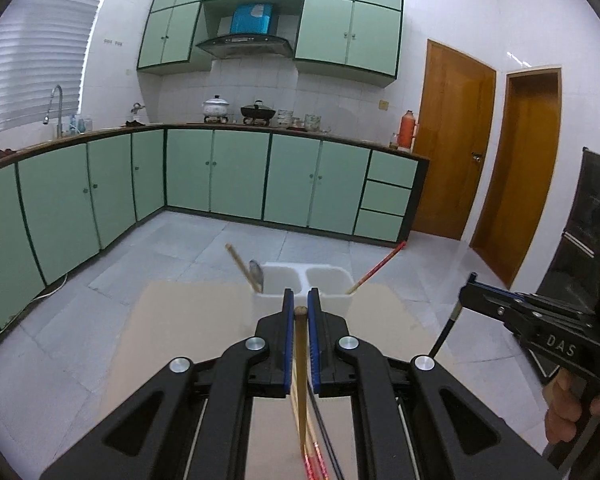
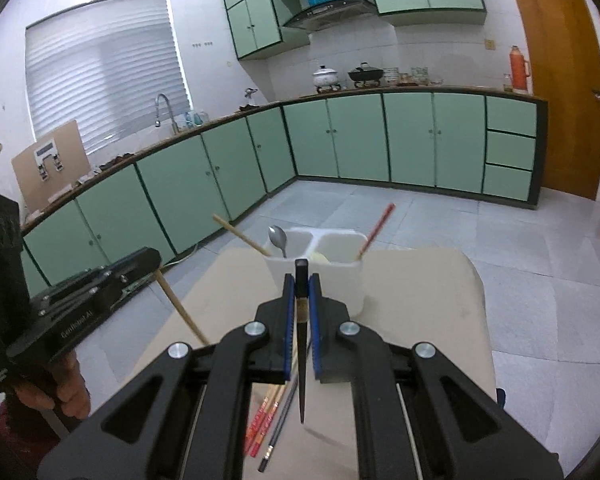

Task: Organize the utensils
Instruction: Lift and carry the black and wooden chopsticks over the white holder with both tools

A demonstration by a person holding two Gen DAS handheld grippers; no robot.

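Note:
A white two-compartment holder (image 1: 300, 300) (image 2: 336, 284) stands on the brown table (image 1: 172, 320) (image 2: 420, 300). Its left compartment holds a wooden chopstick (image 1: 238, 262) (image 2: 240, 234) and a metal spoon (image 1: 257, 274) (image 2: 278, 238); its right holds a red chopstick (image 1: 376, 268) (image 2: 376, 230). My left gripper (image 1: 300, 304) is shut on a wooden chopstick (image 1: 301, 360) (image 2: 182, 308), held above the table. My right gripper (image 2: 302, 284) (image 1: 470, 292) is shut on a black chopstick (image 2: 301, 340) (image 1: 444, 336). Red and dark chopsticks (image 2: 268, 420) lie on the table below.
Green kitchen cabinets (image 1: 220, 176) (image 2: 380, 136) line the far walls across a grey tiled floor. Wooden doors (image 1: 452, 140) stand at the right. A cardboard sheet (image 2: 48, 160) leans on the left counter.

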